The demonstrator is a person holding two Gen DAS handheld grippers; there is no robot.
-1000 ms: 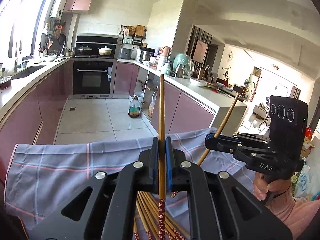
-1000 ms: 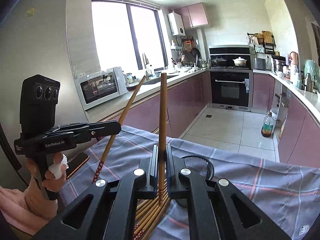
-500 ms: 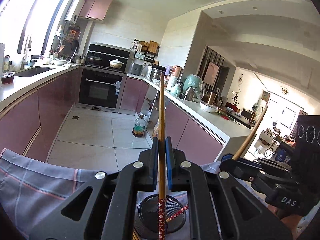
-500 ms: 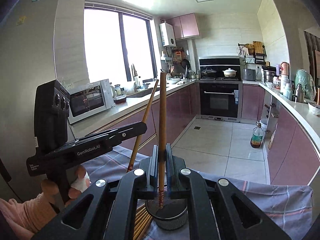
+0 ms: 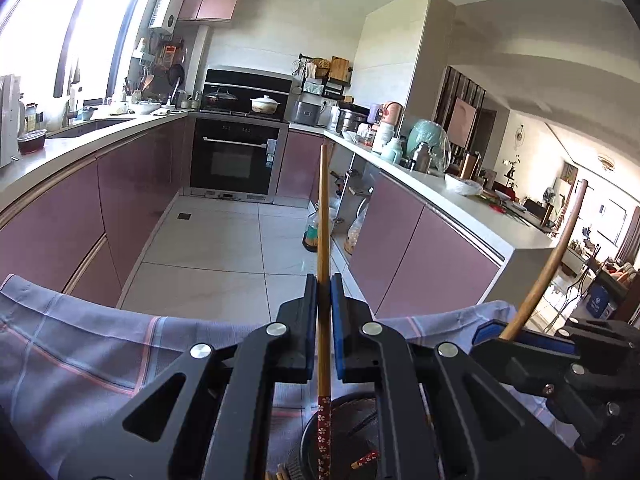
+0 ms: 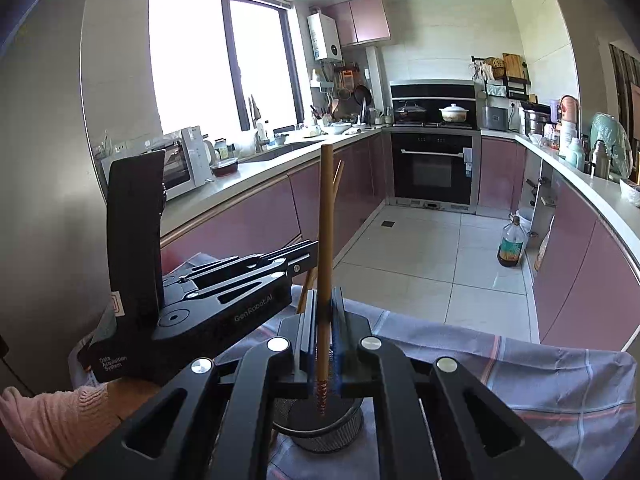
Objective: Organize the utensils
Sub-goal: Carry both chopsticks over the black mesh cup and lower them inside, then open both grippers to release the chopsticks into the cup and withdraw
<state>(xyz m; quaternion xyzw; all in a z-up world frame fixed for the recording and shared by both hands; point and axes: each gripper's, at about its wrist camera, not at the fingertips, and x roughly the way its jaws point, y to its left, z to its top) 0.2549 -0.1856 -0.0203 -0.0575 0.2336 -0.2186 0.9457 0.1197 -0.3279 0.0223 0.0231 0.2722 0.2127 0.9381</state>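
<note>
1. While looking along the left tool [image 5: 324, 280], can see the jaws pinched narrow on the left chopstick [image 5: 323, 220], blue pads tight on both sides of the stick.
2. Holds that stick close to upright, bare wooden end up, red flowered end down inside the mesh holder [image 5: 308, 440].
3. Same deal with the right tool [image 6: 324, 292]: clamped narrow on the right chopstick [image 6: 326, 220], patterned end dipping over the holder's open mouth.
4. Sits on a purple checked cloth [image 5: 80, 360], that black mesh holder, right under both tools and near the table's far edge.
5. Already got one red-tipped loose chopstick [image 5: 366, 460] lying slanted inside the holder.
6. Can just make out a few more chopstick ends on the cloth at the bottom edge of the left view, beside the holder; too cropped to count.
7. Crowds in close from the right view's left side, the left tool, with a pink sleeve [image 6: 40, 412] behind its handle.
</note>
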